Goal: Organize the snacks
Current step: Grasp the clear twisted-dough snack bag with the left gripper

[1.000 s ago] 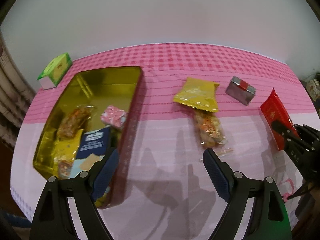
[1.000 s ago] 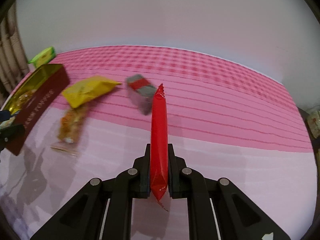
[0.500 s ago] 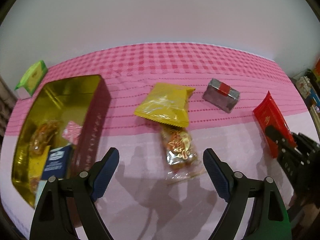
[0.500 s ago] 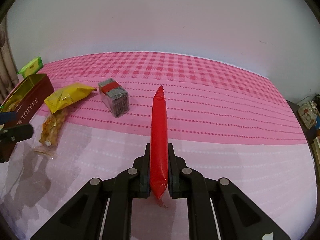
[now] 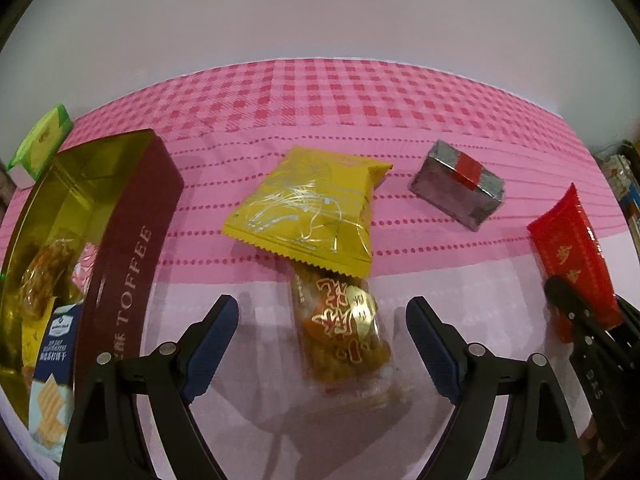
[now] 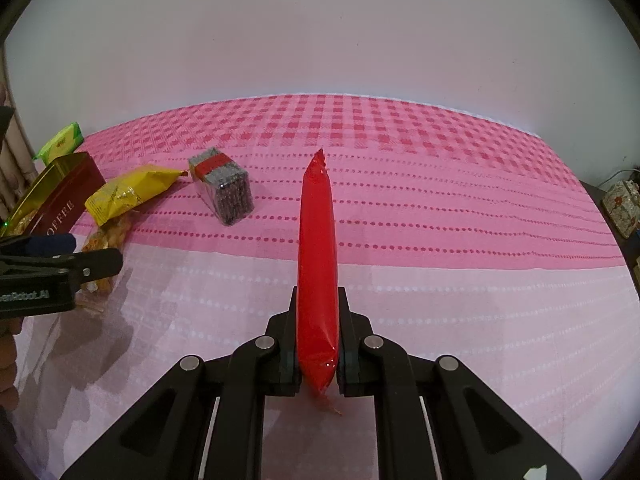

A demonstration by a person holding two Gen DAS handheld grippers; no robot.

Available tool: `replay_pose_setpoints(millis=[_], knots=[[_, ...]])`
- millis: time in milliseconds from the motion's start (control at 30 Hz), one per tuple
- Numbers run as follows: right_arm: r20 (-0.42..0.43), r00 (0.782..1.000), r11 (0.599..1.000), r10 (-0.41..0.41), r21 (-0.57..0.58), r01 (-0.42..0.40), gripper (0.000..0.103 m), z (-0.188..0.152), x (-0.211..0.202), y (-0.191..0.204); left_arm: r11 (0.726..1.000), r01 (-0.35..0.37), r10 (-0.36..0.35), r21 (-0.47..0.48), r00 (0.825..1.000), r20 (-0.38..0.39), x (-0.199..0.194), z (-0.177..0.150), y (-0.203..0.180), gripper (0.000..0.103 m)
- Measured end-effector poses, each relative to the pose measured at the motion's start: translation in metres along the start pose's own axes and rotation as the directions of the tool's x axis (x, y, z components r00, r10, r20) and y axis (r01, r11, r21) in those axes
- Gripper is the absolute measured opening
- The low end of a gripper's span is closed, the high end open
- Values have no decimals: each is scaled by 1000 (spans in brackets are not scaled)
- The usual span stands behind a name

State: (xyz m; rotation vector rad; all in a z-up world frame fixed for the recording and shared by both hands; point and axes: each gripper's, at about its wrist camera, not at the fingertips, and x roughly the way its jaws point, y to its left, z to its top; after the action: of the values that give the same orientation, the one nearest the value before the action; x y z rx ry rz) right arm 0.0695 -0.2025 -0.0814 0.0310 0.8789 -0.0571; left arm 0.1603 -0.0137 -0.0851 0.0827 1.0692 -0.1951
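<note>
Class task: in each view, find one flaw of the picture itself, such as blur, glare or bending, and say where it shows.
Left wrist view: the clear snack packet between the open left gripper looks smeared; glare streaks the yellow packet. Right wrist view: the fisheye bows the tablecloth's far edge; the red packet in the right gripper is sharp.

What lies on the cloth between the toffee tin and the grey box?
The yellow packet lies between the toffee tin and the grey box, its near edge overlapping a clear snack bag. The left wrist view shows it best.
</note>
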Motion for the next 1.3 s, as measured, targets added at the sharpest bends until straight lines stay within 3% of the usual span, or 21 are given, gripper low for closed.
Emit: replay_pose_setpoints(millis=[133,233,400,833,1300], knots=[[-5,1000,1000,0,1,0,10,-1,1,-1,1000,8,-8,-5,1000,-8,7,3,1,82],[-6,1000,1000,-1,1,1,10,0,1,0,1000,-11,11,7,1000,11,7,6,1,69],[-6,1000,1000,-1,1,1,11,0,1,0,1000,-16,15,25,1000,24,3,6,4,38],[-6,1000,1000,-1,3,1,11,0,1,1,994,15,-12,109,1000,-25,-30,-19,3,38],[-7,1000,1000,-8,-3,8,11,-1,1,2,990,1,-5,140,1000,30,-87,-41,12,38]])
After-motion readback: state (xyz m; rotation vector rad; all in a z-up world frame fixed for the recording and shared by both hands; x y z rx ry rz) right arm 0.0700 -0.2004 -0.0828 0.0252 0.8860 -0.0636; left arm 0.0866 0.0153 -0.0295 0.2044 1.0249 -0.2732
